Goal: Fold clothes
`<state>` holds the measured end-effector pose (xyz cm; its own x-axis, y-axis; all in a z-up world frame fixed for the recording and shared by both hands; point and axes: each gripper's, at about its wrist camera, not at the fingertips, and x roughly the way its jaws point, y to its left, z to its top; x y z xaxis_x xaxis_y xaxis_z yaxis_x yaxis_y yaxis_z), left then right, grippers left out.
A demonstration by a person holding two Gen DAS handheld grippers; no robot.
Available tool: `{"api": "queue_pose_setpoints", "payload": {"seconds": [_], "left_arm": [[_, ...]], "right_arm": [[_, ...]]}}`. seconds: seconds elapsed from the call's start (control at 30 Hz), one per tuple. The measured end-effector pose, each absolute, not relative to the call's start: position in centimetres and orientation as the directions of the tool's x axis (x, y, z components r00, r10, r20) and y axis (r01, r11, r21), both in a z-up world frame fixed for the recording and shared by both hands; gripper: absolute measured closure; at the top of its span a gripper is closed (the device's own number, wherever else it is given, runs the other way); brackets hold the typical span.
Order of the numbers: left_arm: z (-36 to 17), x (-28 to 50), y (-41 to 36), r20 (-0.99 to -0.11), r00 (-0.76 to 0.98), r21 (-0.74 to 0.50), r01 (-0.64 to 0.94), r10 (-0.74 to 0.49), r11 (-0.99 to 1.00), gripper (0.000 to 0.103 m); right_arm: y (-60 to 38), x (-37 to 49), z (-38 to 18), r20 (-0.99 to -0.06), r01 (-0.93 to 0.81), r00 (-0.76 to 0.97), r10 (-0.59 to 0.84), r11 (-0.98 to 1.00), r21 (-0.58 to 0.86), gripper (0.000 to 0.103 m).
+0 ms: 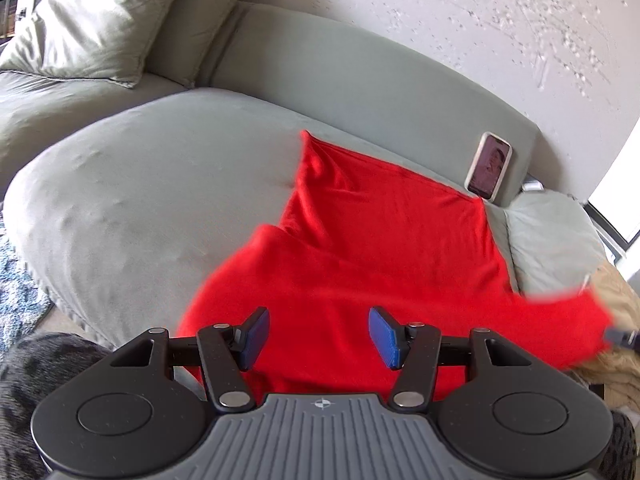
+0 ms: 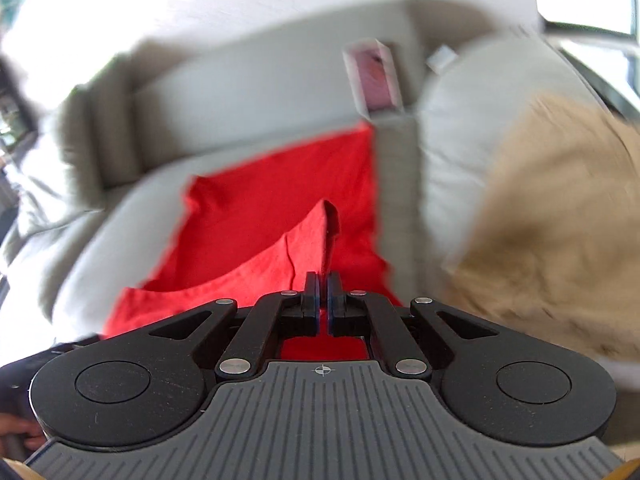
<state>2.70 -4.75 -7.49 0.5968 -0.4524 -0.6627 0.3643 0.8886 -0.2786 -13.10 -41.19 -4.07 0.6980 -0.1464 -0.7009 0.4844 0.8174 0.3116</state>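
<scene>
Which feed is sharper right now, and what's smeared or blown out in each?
Left wrist view: mostly sharp; the phone and sofa are crisp, only the red garment smears at its right edge. Right wrist view: motion-blurred throughout apart from the right gripper itself; the wall at top left is blown out white, and the tan cloth is streaked.

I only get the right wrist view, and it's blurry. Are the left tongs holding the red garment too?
Observer: No. The left tongs are open above the red garment, with nothing between the pads.
Operator: What's the pink rectangle behind the garment?
Observer: A phone in a pale case, propped against the backrest, screen lit.
Operator: Anything left of the garment?
Observer: Bare sofa cushion, with a pillow farther back.
</scene>
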Motion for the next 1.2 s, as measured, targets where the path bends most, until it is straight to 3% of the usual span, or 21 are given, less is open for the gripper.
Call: {"api": "queue_pose_setpoints", "payload": {"seconds": [0.13, 0.3, 0.57, 0.73, 0.8, 0.9, 0.97, 1.0, 1.03, 1.07, 1.2], "left_arm": [[-7.1, 3.4, -3.3, -0.659, 0.64, -0.284, 0.275, -0.395, 0.919, 0.049], [-5.8, 5.0, -1.2, -0.653, 0.703, -0.214, 0.185, -0.281, 0.959, 0.048], [-10.3, 9.9, -1.0, -0.786, 0.533, -0.264, 0.168, -0.313, 0.95, 0.048], [-13.0, 9.7, -2.9, -0.826, 0.49, -0.179, 0.238, -0.277, 0.955, 0.06], [-13.5, 9.7, -3.0, -0.84, 0.483, -0.156, 0.221, -0.247, 0.963, 0.06], [-12.6, 9.5, -2.8, -0.852, 0.488, -0.114, 0.178, -0.189, 0.977, 0.06], [-11.1, 8.6, -2.8, -0.836, 0.533, -0.049, 0.164, -0.131, 0.985, 0.062], [-10.1, 8.1, -2.8, -0.815, 0.564, -0.043, 0.169, -0.132, 0.985, 0.06], [-9.2, 7.7, -2.7, -0.794, 0.587, -0.059, 0.182, -0.156, 0.982, 0.06], [-8.5, 7.4, -2.7, -0.775, 0.6, -0.093, 0.202, -0.198, 0.975, 0.06], [-7.4, 7.2, -4.7, -0.709, 0.602, -0.199, 0.329, -0.367, 0.923, 0.061]], "right_arm": [[-43.6, -12.8, -8.3, -0.782, 0.541, 0.618, -0.079, 0.765, 0.35, 0.1], [-43.7, -13.0, -10.6, -0.812, 0.574, 0.573, -0.114, 0.763, 0.298, 0.1], [-43.8, -13.8, -11.1, -0.814, 0.593, 0.566, -0.128, 0.75, 0.294, 0.1], [-43.7, -13.2, -11.4, -0.828, 0.605, 0.544, -0.137, 0.748, 0.273, 0.1], [-43.8, -13.1, -12.0, -0.845, 0.62, 0.516, -0.139, 0.741, 0.257, 0.1], [-43.8, -12.9, -12.3, -0.87, 0.64, 0.474, -0.138, 0.732, 0.234, 0.095], [-43.6, -13.1, -11.5, -0.87, 0.646, 0.464, -0.166, 0.735, 0.204, 0.078], [-43.5, -13.3, -10.8, -0.867, 0.648, 0.464, -0.183, 0.737, 0.191, 0.073], [-43.4, -13.6, -10.0, -0.853, 0.644, 0.482, -0.199, 0.74, 0.191, 0.064], [-43.2, -13.9, -9.1, -0.836, 0.635, 0.508, -0.208, 0.746, 0.201, 0.061], [-42.5, -13.2, -6.6, -0.761, 0.561, 0.622, -0.187, 0.783, 0.267, 0.062]]}}
